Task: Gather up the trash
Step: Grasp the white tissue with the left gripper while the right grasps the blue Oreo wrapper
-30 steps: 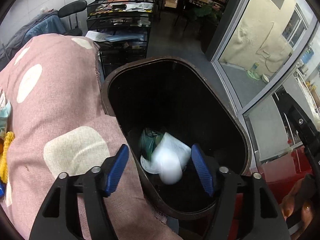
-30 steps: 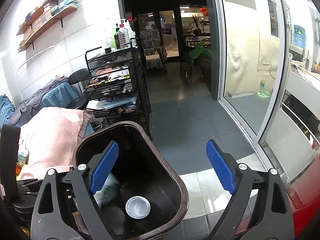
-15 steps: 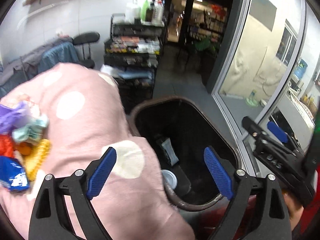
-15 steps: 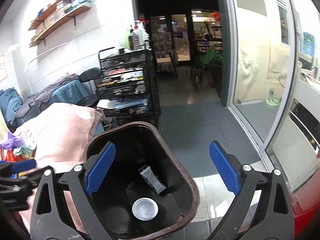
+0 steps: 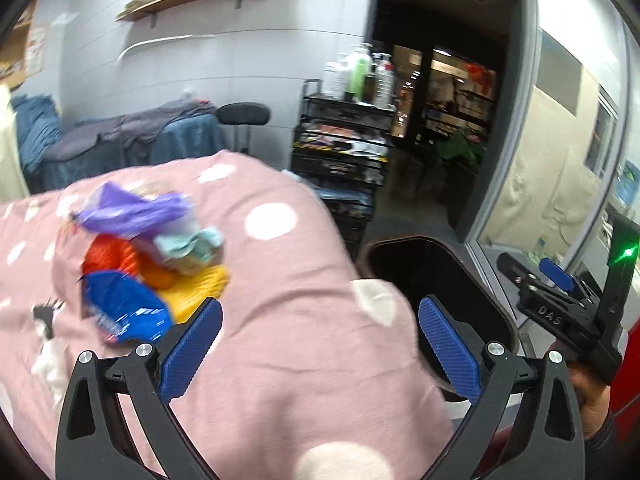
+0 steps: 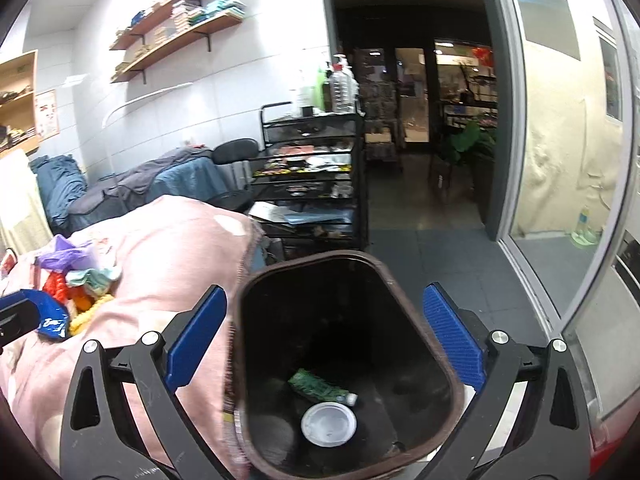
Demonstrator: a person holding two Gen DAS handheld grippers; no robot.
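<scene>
Right wrist: smooth dark bin, round white lid, crinkled green wrapper inside.

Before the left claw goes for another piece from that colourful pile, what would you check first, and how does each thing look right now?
1. Left gripper open and holding nothing: ok.
2. Right gripper open and holding nothing: ok.
3. Trash pile within view on the pink spotted cloth: ok, just ahead and left of the left gripper.
4. One piece easy to single out: cannot tell; the wrappers are bunched together and blurred.
5. Bin has room: ok; only a green wrapper and a white lid lie at the bottom.
6. Bin mouth unobstructed: ok in the right wrist view.
</scene>
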